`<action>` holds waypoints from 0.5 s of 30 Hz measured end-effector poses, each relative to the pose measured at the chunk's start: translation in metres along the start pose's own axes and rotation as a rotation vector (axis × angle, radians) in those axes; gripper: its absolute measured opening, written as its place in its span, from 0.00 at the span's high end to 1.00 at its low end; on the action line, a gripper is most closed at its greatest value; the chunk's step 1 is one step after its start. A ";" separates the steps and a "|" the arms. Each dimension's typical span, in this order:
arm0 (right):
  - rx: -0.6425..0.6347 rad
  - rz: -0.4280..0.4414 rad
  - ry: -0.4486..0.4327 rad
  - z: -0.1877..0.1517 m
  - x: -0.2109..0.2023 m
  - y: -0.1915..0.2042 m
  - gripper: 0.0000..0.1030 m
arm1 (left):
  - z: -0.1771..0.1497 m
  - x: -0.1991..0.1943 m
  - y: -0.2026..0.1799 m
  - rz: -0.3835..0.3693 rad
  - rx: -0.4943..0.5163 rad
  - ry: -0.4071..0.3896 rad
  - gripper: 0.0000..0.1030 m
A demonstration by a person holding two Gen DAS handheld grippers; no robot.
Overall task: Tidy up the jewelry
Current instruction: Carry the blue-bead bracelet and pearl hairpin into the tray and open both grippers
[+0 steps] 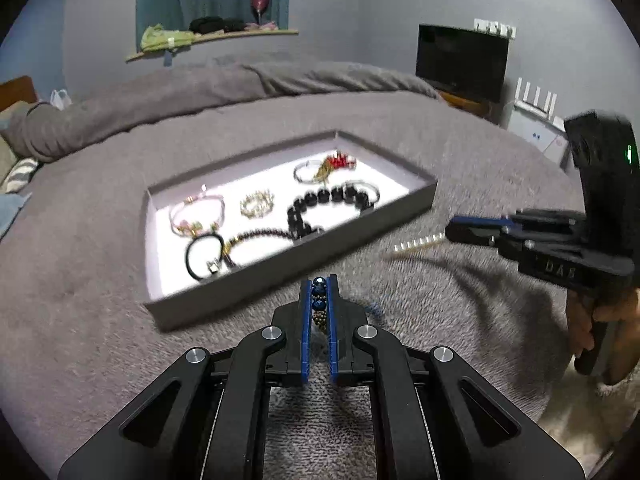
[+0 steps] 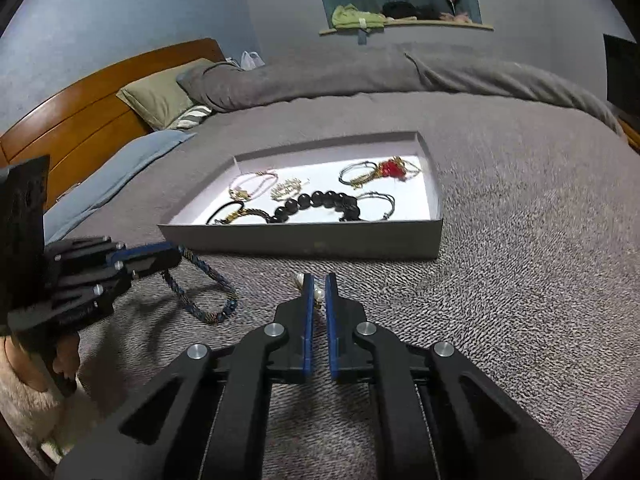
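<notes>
Grey bedspread (image 2: 520,280) under jewelry tray (image 2: 304,246) — left gripper (image 1: 319,284) clamped on blue beaded necklace (image 2: 208,280), right gripper (image 2: 319,280) on pearl strand (image 2: 318,292).

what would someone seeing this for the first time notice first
Probably the bright white inside of the shallow grey tray on the grey bed cover, strewn with bracelets, above all a chunky black bead bracelet near its front wall. Next, the two claws in front of the tray: the left claw is shut on a blue beaded bracelet, the right claw on a pearl piece.
</notes>
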State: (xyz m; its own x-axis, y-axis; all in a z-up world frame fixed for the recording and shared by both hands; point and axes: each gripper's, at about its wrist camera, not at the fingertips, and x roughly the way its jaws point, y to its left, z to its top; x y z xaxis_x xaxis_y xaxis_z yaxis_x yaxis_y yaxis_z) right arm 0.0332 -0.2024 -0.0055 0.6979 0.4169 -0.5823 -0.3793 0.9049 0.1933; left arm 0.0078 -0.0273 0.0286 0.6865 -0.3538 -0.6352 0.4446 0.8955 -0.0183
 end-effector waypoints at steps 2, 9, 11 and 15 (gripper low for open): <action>-0.013 0.003 -0.010 0.002 -0.006 0.003 0.95 | 0.007 -0.010 0.003 0.006 0.001 -0.027 0.92; -0.059 -0.013 -0.083 0.027 -0.031 0.009 0.95 | 0.045 -0.026 0.022 0.056 -0.001 -0.094 0.92; -0.066 -0.035 -0.108 0.039 -0.034 0.008 0.95 | 0.059 -0.021 0.029 0.058 -0.009 -0.097 0.92; -0.042 -0.087 -0.131 0.066 -0.016 -0.006 0.95 | 0.080 0.003 0.042 0.050 -0.030 -0.062 0.92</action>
State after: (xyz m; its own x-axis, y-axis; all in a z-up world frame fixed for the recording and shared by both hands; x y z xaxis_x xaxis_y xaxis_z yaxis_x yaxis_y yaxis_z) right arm 0.0641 -0.2094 0.0546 0.8014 0.3470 -0.4871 -0.3369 0.9349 0.1117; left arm 0.0740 -0.0122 0.0878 0.7422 -0.3240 -0.5866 0.3923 0.9198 -0.0117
